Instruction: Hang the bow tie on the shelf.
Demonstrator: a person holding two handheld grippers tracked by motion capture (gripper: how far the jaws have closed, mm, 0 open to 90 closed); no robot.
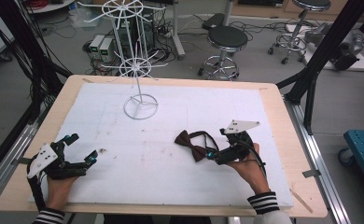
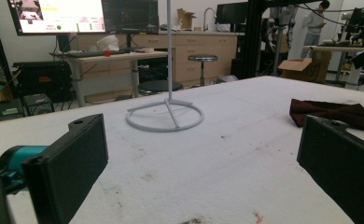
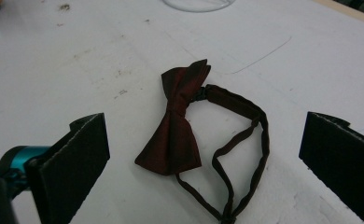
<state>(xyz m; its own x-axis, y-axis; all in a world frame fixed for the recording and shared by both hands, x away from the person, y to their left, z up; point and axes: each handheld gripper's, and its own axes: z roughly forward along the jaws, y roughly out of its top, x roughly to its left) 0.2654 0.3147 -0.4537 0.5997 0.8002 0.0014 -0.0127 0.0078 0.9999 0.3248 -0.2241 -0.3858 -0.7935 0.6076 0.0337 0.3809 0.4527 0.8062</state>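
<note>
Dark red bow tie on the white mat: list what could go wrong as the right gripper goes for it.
1. The dark red fabric bow tie lies flat, so the open right gripper may scrape the white foam mat and miss it.
2. Its thin strap loop trails beside the bow and could snag a jaw.
3. The white wire display stand stands close behind; a swinging strap might catch it.

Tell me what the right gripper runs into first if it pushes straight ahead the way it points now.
Most likely the dark red bow tie: it lies on the white mat between the open jaws of the right gripper, just ahead. Its strap loops to one side. Exact depth is hard to judge.
</note>
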